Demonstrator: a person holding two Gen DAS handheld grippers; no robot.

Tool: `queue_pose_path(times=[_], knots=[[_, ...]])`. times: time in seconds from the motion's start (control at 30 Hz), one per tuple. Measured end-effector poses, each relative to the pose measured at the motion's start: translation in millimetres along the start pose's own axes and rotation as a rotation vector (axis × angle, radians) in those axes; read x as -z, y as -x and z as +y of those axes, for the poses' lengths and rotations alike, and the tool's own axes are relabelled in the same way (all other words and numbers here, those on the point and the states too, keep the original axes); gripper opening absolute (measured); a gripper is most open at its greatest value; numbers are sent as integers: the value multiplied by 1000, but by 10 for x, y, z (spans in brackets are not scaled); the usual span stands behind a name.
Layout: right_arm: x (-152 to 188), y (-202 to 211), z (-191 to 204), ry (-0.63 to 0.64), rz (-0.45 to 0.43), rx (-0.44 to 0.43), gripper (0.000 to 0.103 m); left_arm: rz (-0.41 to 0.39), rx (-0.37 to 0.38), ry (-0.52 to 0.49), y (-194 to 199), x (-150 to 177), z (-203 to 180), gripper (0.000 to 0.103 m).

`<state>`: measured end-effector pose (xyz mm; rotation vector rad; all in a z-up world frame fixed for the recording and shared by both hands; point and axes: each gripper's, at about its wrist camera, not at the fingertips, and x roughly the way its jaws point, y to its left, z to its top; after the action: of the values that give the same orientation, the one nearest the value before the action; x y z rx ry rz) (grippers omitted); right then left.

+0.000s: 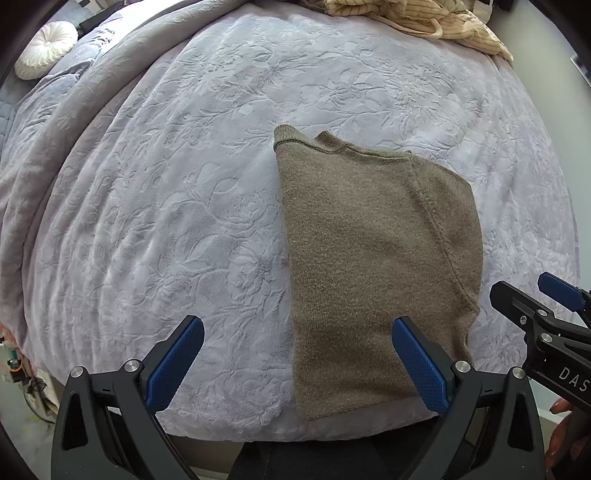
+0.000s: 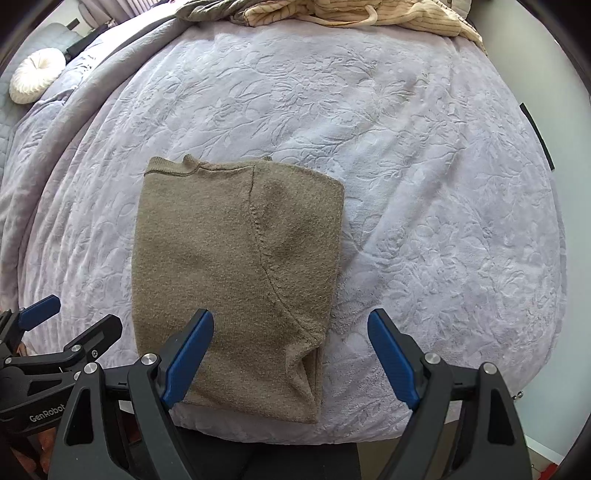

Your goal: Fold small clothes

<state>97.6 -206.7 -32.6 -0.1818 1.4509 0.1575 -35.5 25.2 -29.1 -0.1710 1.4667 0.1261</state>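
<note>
Two tools hover over the near edge of the bed (image 1: 184,184), and both stand wide apart, gripping nothing. Your left tool (image 1: 295,363) has its right pad above the sweater (image 1: 369,258); your right tool (image 2: 291,360) has its left pad above the same cloth. The sweater lies flat on the blanket near you, already folded lengthwise into a narrow strip, collar at the far end, hem at the bed's edge.

The next fold, as I judge it, brings hem toward collar. Trouble starts at the hem's right corner, where the layers gape open: pinch only the top layer there and the tucked sleeve can slide out as you lift. The plush blanket is soft too, so a low bite may catch it along with the knit and drag it. Uneven lifting between your two tools would skew the strip. A heap of striped clothes (image 2: 369,14) sits well away at the far end.
</note>
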Motion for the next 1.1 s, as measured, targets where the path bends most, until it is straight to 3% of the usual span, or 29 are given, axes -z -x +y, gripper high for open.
queue_pose_path(times=[1.1], knots=[[11, -12, -9, 3, 11, 6, 87, -6, -11, -14, 30, 21, -11, 102]])
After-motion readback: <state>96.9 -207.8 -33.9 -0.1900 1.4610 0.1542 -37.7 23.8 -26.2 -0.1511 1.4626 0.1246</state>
